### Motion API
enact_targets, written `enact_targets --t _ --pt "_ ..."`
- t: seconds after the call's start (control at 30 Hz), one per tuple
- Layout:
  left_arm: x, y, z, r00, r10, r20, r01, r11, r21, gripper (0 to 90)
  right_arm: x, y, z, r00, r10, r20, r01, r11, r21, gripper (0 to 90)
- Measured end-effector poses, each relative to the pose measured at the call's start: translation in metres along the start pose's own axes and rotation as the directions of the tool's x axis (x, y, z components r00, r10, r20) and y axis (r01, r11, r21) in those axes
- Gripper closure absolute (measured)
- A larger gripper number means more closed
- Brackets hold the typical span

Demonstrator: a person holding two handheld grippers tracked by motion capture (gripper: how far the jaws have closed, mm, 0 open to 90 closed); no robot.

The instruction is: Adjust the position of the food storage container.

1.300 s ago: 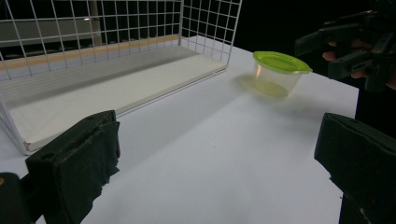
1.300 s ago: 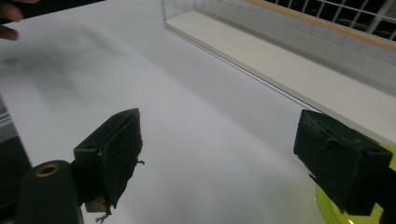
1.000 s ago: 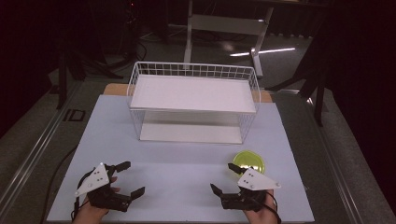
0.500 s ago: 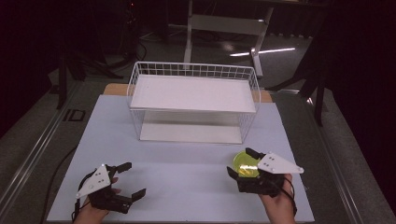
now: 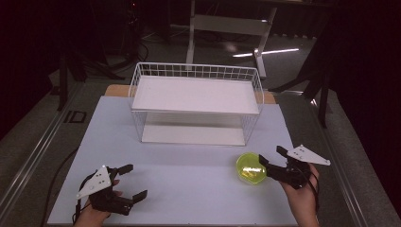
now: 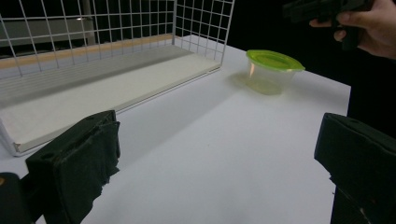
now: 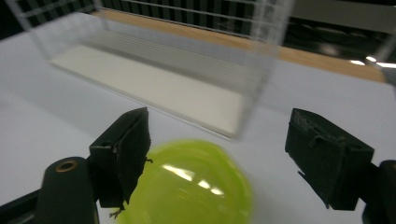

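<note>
Spread wide, the right gripper has just been closing its jaws around the green-lidded tub, pads not yet pressing it. That tub sits on the white table just before the wire basket. Well apart, the left gripper rests with jaws spread, holding nothing

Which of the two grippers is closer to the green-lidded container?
The right gripper: its jaws reach the container, while the left gripper rests far away.
</note>
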State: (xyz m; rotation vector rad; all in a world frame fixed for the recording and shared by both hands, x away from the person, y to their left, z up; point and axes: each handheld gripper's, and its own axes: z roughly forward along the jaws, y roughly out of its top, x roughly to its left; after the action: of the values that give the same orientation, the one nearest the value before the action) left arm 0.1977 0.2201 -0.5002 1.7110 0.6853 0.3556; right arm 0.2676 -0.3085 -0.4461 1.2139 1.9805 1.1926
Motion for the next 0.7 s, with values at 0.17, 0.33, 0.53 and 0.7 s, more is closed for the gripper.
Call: enact_targets --t 0.17,0.33,0.53,0.7 --pt "0.0 0.0 0.001 1.0 0.002 0.001 -0.002 1.0 0.005 1.0 -0.01 -0.013 -0.001 0.9969 -0.002 0.079 0.0 1.0 0.023 42.8" --pt "-0.001 0.0 0.001 1.0 0.005 0.003 -0.005 1.0 0.004 1.0 -0.017 -0.029 0.002 0.9942 0.006 0.107 -0.014 0.997 0.076 55.6" --pt "-0.001 0.001 0.001 1.0 0.005 0.005 -0.005 1.0 0.004 1.0 -0.022 -0.047 0.011 0.9935 0.021 0.112 -0.037 0.988 0.149 77.1" --pt "-0.001 0.001 0.002 1.0 0.006 0.005 -0.006 1.0 0.001 1.0 -0.019 -0.058 0.019 0.9961 0.052 0.071 -0.067 0.972 0.227 89.9"
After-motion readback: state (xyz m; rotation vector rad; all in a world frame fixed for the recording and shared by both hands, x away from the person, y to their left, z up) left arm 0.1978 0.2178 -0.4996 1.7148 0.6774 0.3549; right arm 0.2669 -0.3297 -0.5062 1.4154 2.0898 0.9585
